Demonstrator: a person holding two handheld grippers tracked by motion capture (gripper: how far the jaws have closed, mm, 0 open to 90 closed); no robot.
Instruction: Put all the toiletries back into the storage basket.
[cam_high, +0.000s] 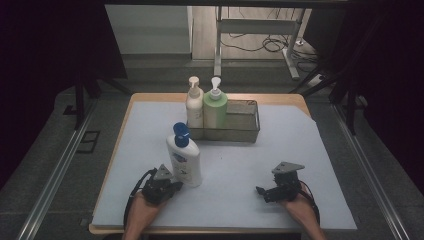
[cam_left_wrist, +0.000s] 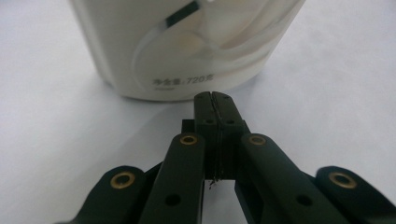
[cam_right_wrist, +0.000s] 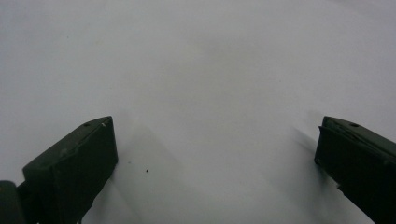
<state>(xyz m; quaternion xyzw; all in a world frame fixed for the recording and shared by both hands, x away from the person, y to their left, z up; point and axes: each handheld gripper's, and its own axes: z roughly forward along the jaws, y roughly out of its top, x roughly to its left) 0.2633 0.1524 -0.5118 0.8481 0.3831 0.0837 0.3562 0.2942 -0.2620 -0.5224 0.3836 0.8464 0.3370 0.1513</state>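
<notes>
The white bottle (cam_high: 185, 159) with the blue cap (cam_high: 181, 134) stands upright on the pale mat (cam_high: 235, 170), near the front left of the table (cam_high: 150, 97). The left gripper (cam_high: 172, 187) sits just beside the bottle's base, on the person's side of it. In the left gripper view its jaws are pressed together with nothing between them, their tips just short of the bottle's foot (cam_left_wrist: 187, 56); whether they touch it is hard to say, as the wall there is blurred.

The right gripper (cam_high: 260, 191) rests on the mat at the front right, well apart from the bottle, pointing left across the table. In the right gripper view its jaws stand spread wide over bare mat (cam_right_wrist: 210, 70), holding nothing.

Behind the bottle, a wire basket (cam_high: 247, 122) stands near the far edge of the mat. A cream pump bottle (cam_high: 194, 107) and a green pump bottle (cam_high: 215, 109) stand upright side by side in its left end.
</notes>
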